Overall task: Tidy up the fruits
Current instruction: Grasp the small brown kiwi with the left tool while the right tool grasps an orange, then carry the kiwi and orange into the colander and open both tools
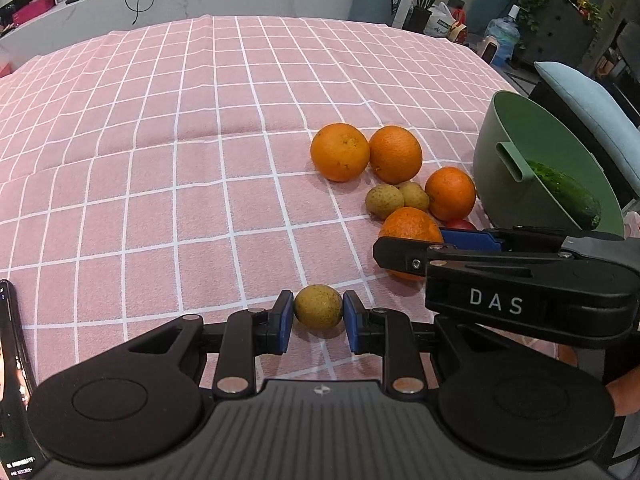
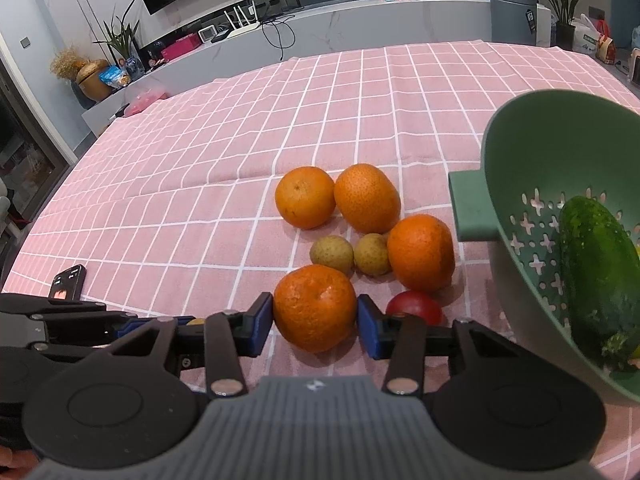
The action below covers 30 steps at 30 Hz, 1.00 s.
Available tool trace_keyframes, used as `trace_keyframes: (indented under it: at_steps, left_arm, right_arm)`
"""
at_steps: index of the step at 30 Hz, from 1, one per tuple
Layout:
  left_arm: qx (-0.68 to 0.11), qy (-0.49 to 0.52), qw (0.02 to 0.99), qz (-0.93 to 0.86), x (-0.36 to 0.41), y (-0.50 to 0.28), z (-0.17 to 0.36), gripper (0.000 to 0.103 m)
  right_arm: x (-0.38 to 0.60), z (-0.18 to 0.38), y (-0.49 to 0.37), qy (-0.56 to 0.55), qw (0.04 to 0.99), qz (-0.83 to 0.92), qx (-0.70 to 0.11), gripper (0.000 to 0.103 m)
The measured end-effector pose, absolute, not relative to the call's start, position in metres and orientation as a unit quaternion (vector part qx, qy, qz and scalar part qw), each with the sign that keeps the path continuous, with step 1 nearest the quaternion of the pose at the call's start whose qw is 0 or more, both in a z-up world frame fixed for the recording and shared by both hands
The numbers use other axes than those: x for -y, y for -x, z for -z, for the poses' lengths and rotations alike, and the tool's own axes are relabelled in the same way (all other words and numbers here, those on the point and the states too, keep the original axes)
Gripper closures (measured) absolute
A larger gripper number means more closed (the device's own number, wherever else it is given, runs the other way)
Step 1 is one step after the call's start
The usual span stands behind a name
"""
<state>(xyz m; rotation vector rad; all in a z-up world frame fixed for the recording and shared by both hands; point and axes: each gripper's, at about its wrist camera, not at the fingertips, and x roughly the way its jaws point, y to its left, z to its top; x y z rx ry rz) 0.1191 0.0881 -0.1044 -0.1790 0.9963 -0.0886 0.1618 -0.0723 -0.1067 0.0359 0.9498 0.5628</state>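
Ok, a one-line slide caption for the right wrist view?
Right gripper brackets the nearest orange beside a green colander holding a cucumber.

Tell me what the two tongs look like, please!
Both tongs are mostly black plastic, with two round black discs at the base and a grey ribbed plate between them. The left tongs and the right tongs each have blue pads on the fingertips and small silver screws at the joints. Seen from the side, the right one carries white letters reading DAS. No cables or sleeves show.
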Motion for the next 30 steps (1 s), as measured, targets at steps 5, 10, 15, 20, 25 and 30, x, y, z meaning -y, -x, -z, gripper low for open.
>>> trace_keyframes:
  at_steps: [5,10,15,20,25,30]
  left_arm:
    - [-0.473,0.097,0.875,0.038,-0.092,-0.118,0.100,0.074]
    - [-0.459,0.095,0.882,0.039,-0.089,-0.114,0.085,0.074]
    - [-0.441,0.094,0.891,0.042,-0.083,-0.114,0.065,0.074]
    - [-0.425,0.094,0.899,0.053,-0.071,-0.119,0.045,0.074]
    - [-0.413,0.098,0.903,0.066,-0.058,-0.127,0.029,0.074]
    - [-0.402,0.099,0.906,0.083,-0.042,-0.138,0.016,0.074]
  right_arm:
    - [0.074,0.096,-0.156,-0.012,0.856,-0.274,-0.438,0.062]
    - [0.079,0.075,-0.149,-0.006,0.864,-0.280,-0.419,0.062]
    - [0.090,0.053,-0.144,0.002,0.872,-0.281,-0.400,0.062]
    - [0.106,0.036,-0.142,0.010,0.879,-0.275,-0.389,0.062]
    - [0.125,0.020,-0.141,0.022,0.887,-0.268,-0.375,0.062]
    - [0.149,0.009,-0.142,0.030,0.897,-0.254,-0.362,0.062]
